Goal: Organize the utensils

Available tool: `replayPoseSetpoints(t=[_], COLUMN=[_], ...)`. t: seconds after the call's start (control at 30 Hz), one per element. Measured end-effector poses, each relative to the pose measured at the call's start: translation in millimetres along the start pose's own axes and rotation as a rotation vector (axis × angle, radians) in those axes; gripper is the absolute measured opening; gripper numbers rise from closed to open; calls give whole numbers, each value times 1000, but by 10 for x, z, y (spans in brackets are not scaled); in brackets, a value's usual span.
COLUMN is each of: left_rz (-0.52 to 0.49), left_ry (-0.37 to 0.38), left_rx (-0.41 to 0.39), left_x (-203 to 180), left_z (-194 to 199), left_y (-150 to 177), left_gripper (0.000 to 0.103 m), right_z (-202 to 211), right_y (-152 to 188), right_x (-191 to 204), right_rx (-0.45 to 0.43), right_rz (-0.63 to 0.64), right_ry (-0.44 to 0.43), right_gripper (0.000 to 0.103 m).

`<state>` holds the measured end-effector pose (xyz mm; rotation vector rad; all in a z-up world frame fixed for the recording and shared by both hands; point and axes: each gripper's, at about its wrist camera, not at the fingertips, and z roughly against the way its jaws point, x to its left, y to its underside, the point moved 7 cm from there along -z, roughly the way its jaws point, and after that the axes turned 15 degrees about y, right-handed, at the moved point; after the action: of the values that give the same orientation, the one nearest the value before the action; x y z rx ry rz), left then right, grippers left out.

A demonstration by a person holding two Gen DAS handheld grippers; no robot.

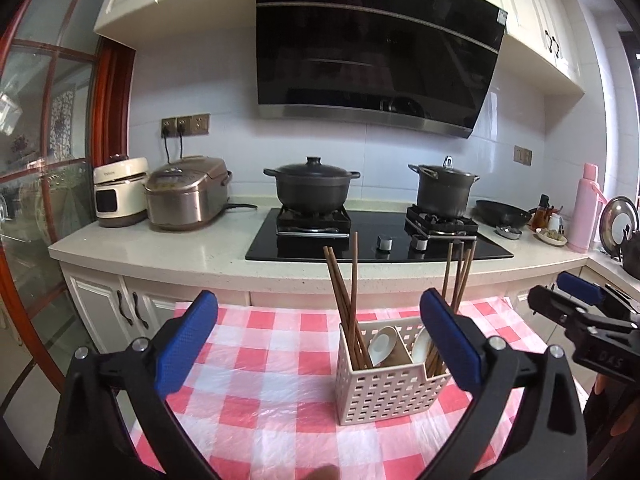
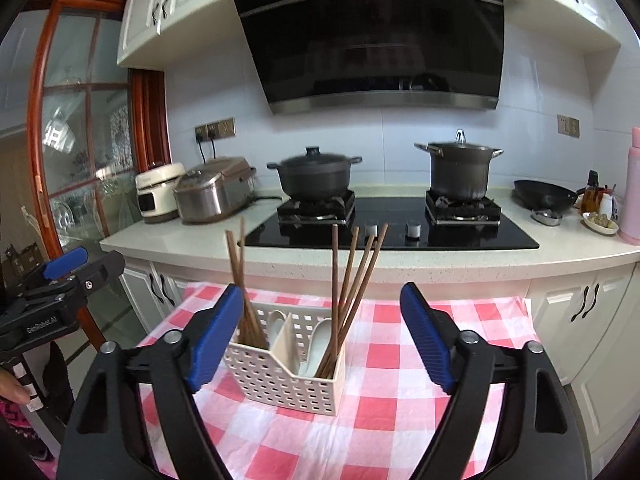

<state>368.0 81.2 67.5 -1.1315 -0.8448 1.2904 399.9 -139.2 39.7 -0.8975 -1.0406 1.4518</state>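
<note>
Red-and-white checked plastic-covered table [image 1: 280, 380] up front, pushed against the white speckled kitchen counter [image 1: 160, 248] with its black glass gas hob [image 2: 400, 236]. Sitting near the table's middle: white perforated plastic utensil caddy [image 1: 388, 384], split into two compartments. Brown wooden chopsticks [image 2: 352, 292] standing tilted in both, white ceramic spoons [image 1: 382, 344] tucked in too. Left gripper [image 1: 316, 348] spread wide, holding nothing. Right gripper [image 2: 320, 340] also spread wide, nothing between the blue pads, caddy just ahead of both.
</note>
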Motion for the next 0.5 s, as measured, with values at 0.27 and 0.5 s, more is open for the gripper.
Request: replayPoseSetpoints(t=[0.27,0.5], left_rz=[18,-11], left_ry=[-17,-5], left_rx=[-17,-30], left_x=[-62,-221], left_z=[402,607], left_y=[142,429], left_gripper=[98,98], right_z=[384,605], right_y=[132,377], right_x=[-51,12], right_rx=[-19,-25], right_rz=[-43,-19], right_ry=[-25,-16], right_gripper=[85,85])
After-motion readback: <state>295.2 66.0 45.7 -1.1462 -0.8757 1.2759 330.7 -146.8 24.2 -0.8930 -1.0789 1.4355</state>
